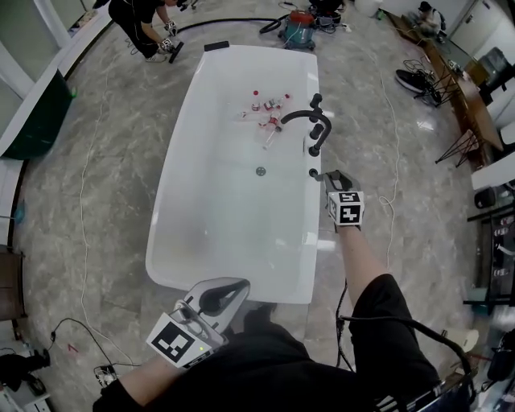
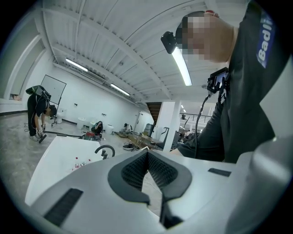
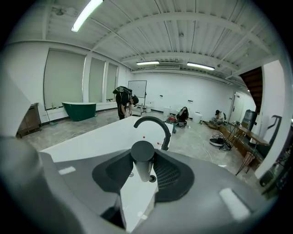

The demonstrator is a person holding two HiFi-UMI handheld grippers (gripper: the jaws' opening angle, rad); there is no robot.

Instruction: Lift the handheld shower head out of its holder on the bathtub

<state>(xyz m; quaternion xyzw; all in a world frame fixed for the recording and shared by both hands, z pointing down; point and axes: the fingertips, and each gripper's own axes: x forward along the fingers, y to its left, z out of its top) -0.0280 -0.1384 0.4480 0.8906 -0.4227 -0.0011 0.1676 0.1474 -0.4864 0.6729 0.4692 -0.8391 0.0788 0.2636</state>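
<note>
Right gripper (image 1: 334,176) clamps the shower head (image 3: 143,157) above the tub (image 1: 233,217) rim, while the left gripper (image 2: 147,153) hangs closed and empty.

Small red-capped bits (image 1: 265,109) (bottles, perhaps) lie scattered by a curved black spout (image 1: 298,115). Beyond, a red vacuum (image 1: 299,28) and a bending person (image 1: 141,20) on the marble floor (image 1: 105,161) — a green tub (image 3: 80,109) farther off.
</note>
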